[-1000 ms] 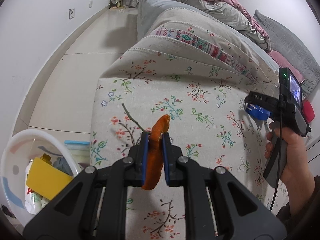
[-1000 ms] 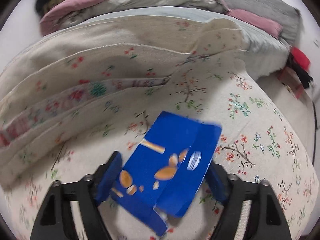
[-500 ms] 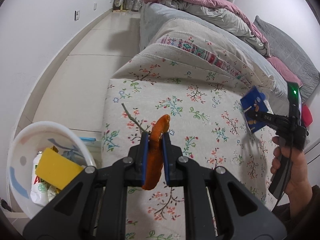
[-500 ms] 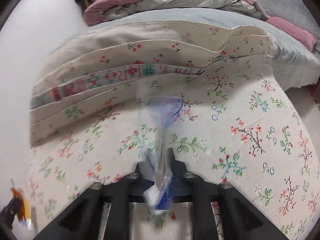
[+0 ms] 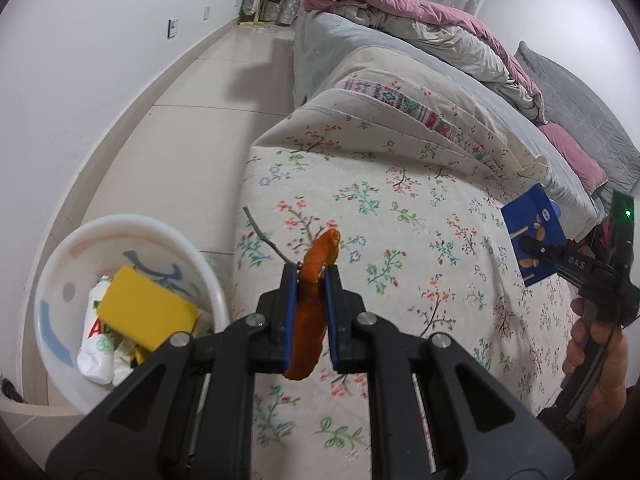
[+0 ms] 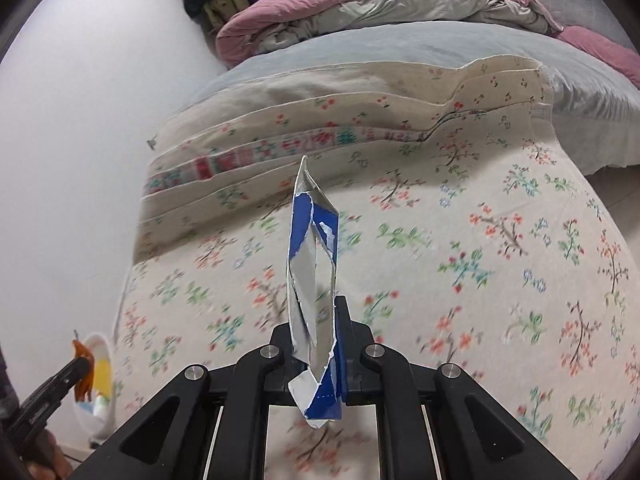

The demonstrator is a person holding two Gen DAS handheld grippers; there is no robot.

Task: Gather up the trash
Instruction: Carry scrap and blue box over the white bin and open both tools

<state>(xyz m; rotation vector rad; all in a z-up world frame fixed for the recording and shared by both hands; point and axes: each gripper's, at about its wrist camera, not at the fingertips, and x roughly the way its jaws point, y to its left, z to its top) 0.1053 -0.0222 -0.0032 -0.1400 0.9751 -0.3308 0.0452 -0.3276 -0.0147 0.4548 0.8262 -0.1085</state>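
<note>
The bed point(image 5: 400, 216) with the flowered cover is filling the right; the white bin point(image 5: 52, 280) is sitting left on the floor. The right tongs point(image 6: 316, 344) are pinching a flattened blue carton point(image 6: 314, 264). The left tongs point(image 5: 311, 304) are pinching an orange peel point(image 5: 314, 292). Both should be reaching over the bin before letting go.

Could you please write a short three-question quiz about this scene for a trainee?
1. True or false: the left gripper holds the blue wrapper.
2. Which lies in the white bin: (a) a yellow sponge, (b) a red cup, (c) a shoe?
3. Fill in: the twig lies on the floral ____.

Key: 1 false, it holds the orange peel, and the right gripper holds the wrapper; 2 a, the sponge; 3 cover.
</note>
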